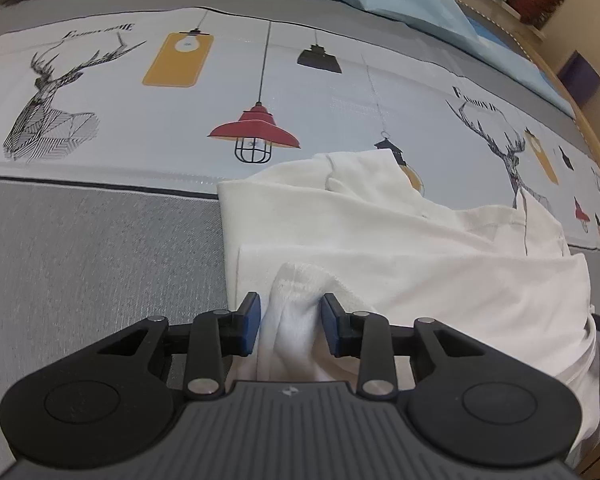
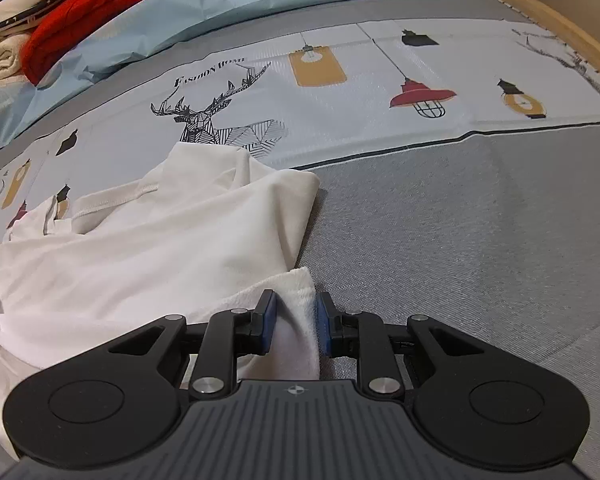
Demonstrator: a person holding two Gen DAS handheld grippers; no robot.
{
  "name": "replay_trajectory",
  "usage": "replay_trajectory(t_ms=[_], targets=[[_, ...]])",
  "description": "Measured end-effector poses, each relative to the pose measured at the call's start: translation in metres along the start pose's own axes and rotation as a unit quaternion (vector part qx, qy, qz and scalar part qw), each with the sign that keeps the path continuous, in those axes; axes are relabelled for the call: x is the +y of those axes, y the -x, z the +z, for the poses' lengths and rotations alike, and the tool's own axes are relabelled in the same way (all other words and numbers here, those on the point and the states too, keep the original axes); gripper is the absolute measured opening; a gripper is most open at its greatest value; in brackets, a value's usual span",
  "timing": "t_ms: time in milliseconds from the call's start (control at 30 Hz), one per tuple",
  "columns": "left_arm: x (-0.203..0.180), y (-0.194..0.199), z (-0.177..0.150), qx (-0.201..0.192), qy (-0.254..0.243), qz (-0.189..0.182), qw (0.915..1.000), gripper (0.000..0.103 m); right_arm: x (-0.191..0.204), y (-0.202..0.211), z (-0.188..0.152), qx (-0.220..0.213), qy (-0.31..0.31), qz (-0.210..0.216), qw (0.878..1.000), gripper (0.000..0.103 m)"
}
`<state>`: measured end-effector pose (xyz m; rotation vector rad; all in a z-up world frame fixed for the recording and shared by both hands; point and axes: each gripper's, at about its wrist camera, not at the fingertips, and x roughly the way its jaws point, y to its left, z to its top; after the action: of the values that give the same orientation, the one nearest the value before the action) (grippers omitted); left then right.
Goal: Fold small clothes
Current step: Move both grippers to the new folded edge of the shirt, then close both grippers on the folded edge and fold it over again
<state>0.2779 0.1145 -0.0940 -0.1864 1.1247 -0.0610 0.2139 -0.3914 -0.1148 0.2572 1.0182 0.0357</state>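
White garment (image 1: 400,264), a small top partly folded, lies on the bed (image 1: 100,248), low and right of centre in my left view, low and left in my right view. My left gripper (image 1: 290,322) is clamped on a bunched fold of its near edge at bottom centre. My right gripper (image 2: 294,320) pinches the opposite near corner the same way. I judge I hold both corners so the hem stays taut and travels evenly onto the body lying beyond. A light blue sheet (image 2: 220,4) and a red cloth (image 2: 100,4) sit across the top, well apart.
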Motion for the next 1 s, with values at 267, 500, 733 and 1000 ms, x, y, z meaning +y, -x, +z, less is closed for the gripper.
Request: replay_trajectory(t_ms=[267,500,733,1000], targets=[[-0.005,0.031,0.011,-0.051,-0.037,-0.007,0.998,0.011,-0.001,0.021,0.013,-0.055,-0.009,0.018,0.998,0.008],[0.024,0.066,0.032,-0.168,0.043,0.025,0.9845,0.0,0.004,0.057,0.038,-0.21,-0.043,0.037,0.976,0.008],[0.028,0.06,0.046,-0.189,0.062,0.029,0.9796,0.0,0.028,0.021,0.067,-0.214,-0.044,0.021,0.976,0.008],[0.037,0.015,0.051,-0.105,0.099,-0.043,0.9886,0.018,0.022,-0.041,0.072,-0.085,-0.082,-0.051,0.992,0.016]])
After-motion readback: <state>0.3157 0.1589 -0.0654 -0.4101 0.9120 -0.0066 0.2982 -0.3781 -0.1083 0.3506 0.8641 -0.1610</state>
